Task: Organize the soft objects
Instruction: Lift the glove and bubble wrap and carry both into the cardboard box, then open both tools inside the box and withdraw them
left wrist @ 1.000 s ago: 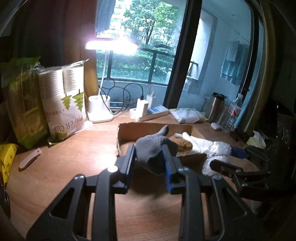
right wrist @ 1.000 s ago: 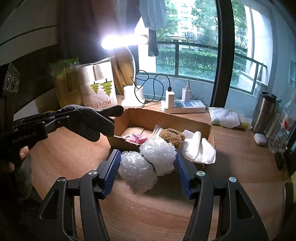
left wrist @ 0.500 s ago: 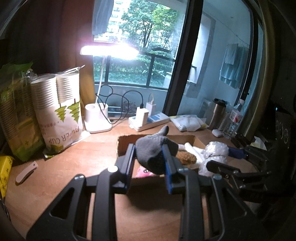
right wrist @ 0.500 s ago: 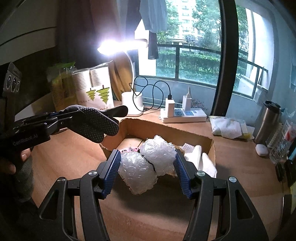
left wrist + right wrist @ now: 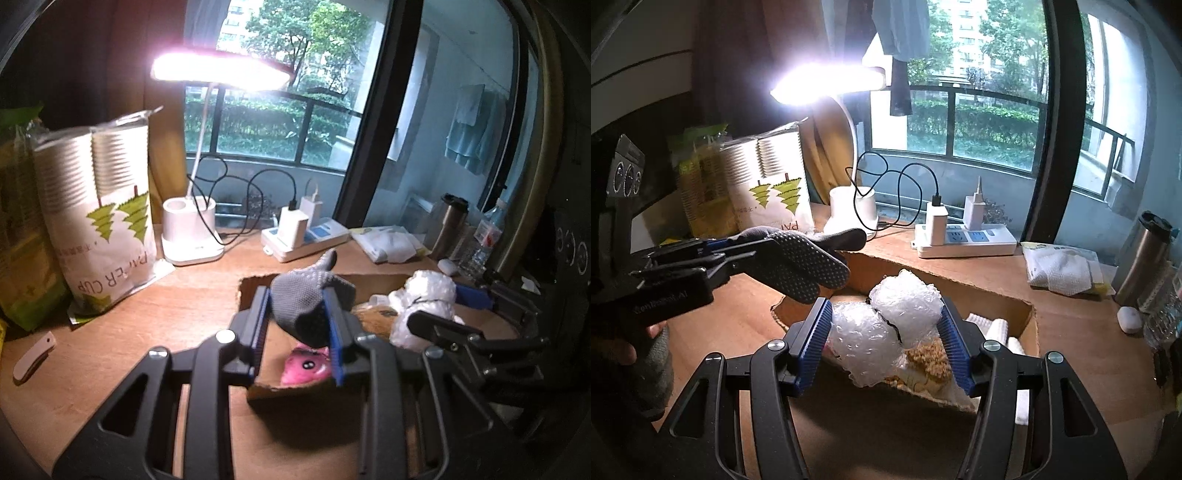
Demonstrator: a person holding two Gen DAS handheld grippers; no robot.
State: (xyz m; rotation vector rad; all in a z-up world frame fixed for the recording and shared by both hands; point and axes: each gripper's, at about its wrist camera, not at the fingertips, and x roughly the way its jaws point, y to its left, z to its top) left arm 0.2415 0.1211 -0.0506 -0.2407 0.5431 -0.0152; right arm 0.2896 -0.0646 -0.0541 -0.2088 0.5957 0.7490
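My left gripper (image 5: 297, 325) is shut on a grey dotted glove (image 5: 308, 306) and holds it over the left part of the open cardboard box (image 5: 258, 286). The glove (image 5: 801, 267) also shows at the left of the right wrist view. My right gripper (image 5: 886, 339) is shut on a wad of bubble wrap (image 5: 886, 325) above the box (image 5: 1030, 321). The bubble wrap (image 5: 428, 295) shows at the right of the left wrist view. Inside the box lie a pink plush toy (image 5: 306, 367), a brown fuzzy object (image 5: 931, 360) and white cloths (image 5: 990, 328).
On the wooden desk stand a lit desk lamp (image 5: 190, 236), a pack of paper cups (image 5: 99, 221), a green bag (image 5: 18, 240), a power strip with chargers (image 5: 964, 240), a folded white cloth (image 5: 1060, 267), a steel tumbler (image 5: 1141, 258) and a small white item (image 5: 33, 356).
Both grippers have moved forward and up over the box with their loads. The pink toy inside has come into the left wrist view.
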